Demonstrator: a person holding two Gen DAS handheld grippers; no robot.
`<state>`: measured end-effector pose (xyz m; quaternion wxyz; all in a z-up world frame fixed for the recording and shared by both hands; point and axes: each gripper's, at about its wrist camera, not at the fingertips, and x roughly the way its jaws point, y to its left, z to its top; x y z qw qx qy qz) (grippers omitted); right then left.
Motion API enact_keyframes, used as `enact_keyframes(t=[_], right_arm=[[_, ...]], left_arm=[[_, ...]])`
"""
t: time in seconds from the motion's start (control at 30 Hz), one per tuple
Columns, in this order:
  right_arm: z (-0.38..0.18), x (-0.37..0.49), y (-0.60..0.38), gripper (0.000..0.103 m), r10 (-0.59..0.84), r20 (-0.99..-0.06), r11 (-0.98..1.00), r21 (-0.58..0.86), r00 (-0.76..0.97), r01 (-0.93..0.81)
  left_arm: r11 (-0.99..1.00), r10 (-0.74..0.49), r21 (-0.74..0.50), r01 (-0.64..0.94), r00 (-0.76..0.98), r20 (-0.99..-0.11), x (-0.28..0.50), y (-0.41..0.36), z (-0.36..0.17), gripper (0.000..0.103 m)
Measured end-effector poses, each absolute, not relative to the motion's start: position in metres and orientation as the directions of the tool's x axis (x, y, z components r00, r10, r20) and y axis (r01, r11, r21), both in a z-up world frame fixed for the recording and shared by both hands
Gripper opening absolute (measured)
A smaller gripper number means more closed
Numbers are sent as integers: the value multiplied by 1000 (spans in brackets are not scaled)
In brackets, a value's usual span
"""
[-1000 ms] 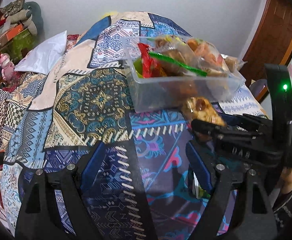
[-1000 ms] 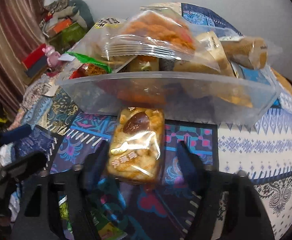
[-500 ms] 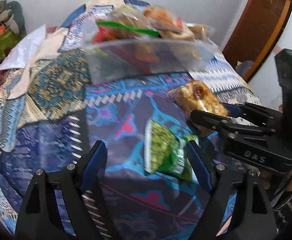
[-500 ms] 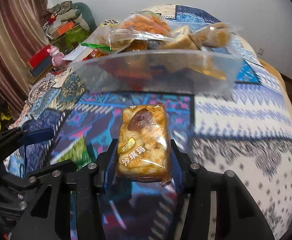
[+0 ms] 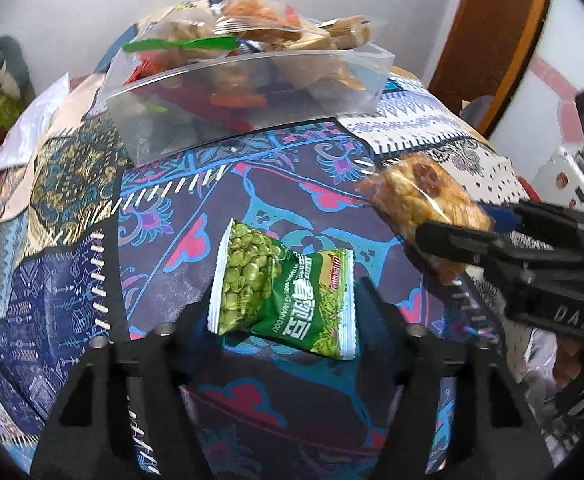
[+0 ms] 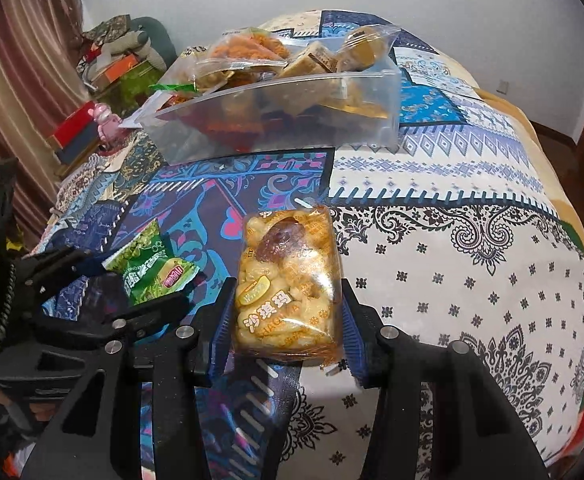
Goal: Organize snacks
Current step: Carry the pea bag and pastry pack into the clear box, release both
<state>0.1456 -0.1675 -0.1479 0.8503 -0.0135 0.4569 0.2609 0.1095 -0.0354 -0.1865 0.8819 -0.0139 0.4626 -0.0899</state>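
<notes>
Right wrist view: a clear-wrapped sachima cake (image 6: 288,280), golden and lumpy, is pinched by the right hand-held gripper (image 6: 286,320) above the bed (image 6: 471,240), near the snack bin (image 6: 284,108). It is judged light and crushable, best held by its sides. The left hand-held gripper (image 5: 280,312) is spread around a green pea packet (image 5: 280,292).

snacks (image 5: 228,100) blurred behind bin wall (image 5: 252,92), green packet (image 6: 148,268) partly hidden

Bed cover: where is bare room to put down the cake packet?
Bare: the white paisley cover right of the right tool and its cake packet, and the dark patch between bin and pea bag. Crowded: the heaped bin; around the left tool.
</notes>
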Motion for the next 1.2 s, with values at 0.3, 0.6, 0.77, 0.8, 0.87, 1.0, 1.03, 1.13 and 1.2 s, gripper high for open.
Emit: enact_keyframes(t=[0.3,0.6,0.77,0.8,0.87,1.0,1.03,1.13,1.2], right_arm=[[-129,141,-167,43,461,-738,857,225,493,-465],[-96,154,-166,43,471,-672,862,211,572,-461],[-79,173,-162,43,474,-632,864,201,613,-461],[-76,177,-161,43,476,-624,864,201,620,-461],[-71,184,-160,43,478,-611,864,199,632,-462],[-63,202,-154,43,475,-588,868,190,655,-459],[-61,209,-151,43,475,-583,868,188,659,-459],[-59,223,-145,43,472,-576,870,182,668,-458],[-59,234,-141,43,473,-573,871,188,669,-455]], left_arm=[[980,-201,-170,108,575,-793,108,-9,-170,42],[982,-178,-177,72,676,-715,123,13,-118,42],[982,-167,-177,65,735,-657,144,22,-83,42],[982,-164,-176,63,745,-647,150,23,-77,42],[983,-158,-174,60,759,-631,162,26,-68,42],[981,-159,-184,55,773,-614,187,29,-55,42],[981,-159,-188,53,775,-612,194,29,-53,42],[979,-163,-198,49,775,-611,215,30,-53,42],[979,-160,-199,45,773,-614,228,29,-56,42]])
